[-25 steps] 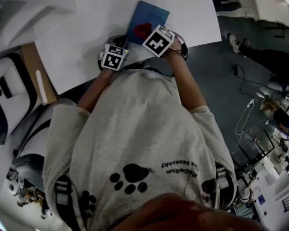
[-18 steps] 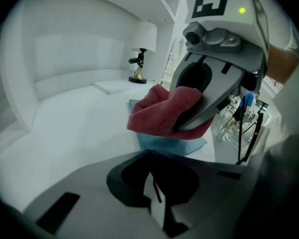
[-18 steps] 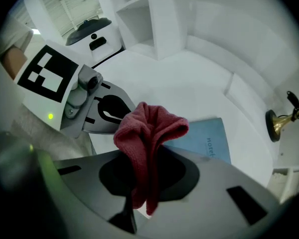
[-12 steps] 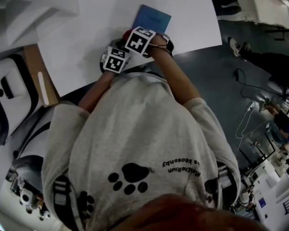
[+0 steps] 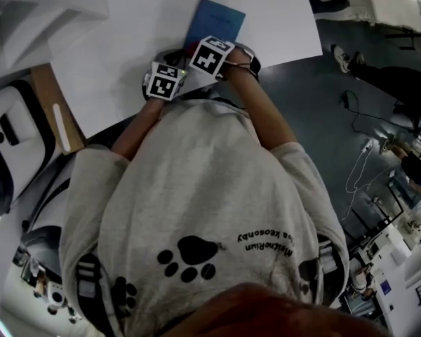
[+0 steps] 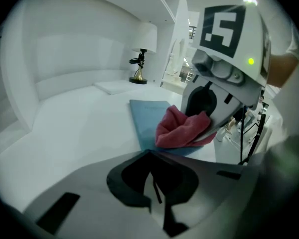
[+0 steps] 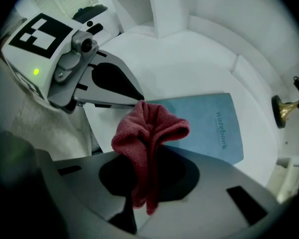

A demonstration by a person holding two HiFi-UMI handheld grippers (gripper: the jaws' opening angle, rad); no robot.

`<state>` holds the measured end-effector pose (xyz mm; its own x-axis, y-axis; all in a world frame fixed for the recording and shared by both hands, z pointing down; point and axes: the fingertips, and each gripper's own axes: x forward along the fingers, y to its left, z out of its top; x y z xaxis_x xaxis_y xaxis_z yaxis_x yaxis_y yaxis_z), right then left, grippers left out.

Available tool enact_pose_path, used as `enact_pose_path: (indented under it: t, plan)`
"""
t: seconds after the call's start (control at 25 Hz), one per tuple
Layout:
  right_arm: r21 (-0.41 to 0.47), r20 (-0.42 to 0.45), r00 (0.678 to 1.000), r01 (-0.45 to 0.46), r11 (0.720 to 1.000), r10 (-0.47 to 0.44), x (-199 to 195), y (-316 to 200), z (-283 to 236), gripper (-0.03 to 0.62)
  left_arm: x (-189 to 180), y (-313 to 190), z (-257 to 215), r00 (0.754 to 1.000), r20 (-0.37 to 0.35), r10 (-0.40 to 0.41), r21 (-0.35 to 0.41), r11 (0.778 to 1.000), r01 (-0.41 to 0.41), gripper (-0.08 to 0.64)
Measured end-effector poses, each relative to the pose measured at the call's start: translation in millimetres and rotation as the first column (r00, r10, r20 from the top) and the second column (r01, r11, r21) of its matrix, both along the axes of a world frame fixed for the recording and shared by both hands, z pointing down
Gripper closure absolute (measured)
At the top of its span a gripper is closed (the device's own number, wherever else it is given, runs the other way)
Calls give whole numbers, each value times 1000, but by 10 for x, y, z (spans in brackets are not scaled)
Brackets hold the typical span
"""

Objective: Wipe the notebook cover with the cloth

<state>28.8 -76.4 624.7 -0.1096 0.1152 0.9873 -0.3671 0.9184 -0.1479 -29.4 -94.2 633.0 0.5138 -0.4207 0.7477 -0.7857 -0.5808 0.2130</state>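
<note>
The thin blue paper-covered notebook (image 5: pixel 219 18) lies flat on the white tabletop (image 5: pixel 119 55), close to the edge by the person. On its near end rests the bunched red terry cloth (image 7: pixel 149 128), clamped in the right tool (image 7: pixel 148 163). The left tool (image 6: pixel 150 159), jaws together with nothing between them, sets its tip at the notebook's near corner, likely to steady it. Wiping looks mid-stroke; the next move calls for a light push outward over the far cover. A second ago the cloth sat further up the cover; the right tool has drawn back
</note>
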Motion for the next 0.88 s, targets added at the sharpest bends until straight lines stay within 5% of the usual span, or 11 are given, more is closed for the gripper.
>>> enact_pose_path:
  t: [0.6, 0.88]
  plan:
    - [-10, -84, 989, -122, 992, 121, 815, 316, 66, 520, -2, -13, -9, 1000, 5, -6, 9, 1000, 6, 549]
    - [2, -71, 965, -253, 967, 253, 1124, 406, 9, 520, 2, -18, 1, 1000, 18, -2, 15, 1000, 2, 549]
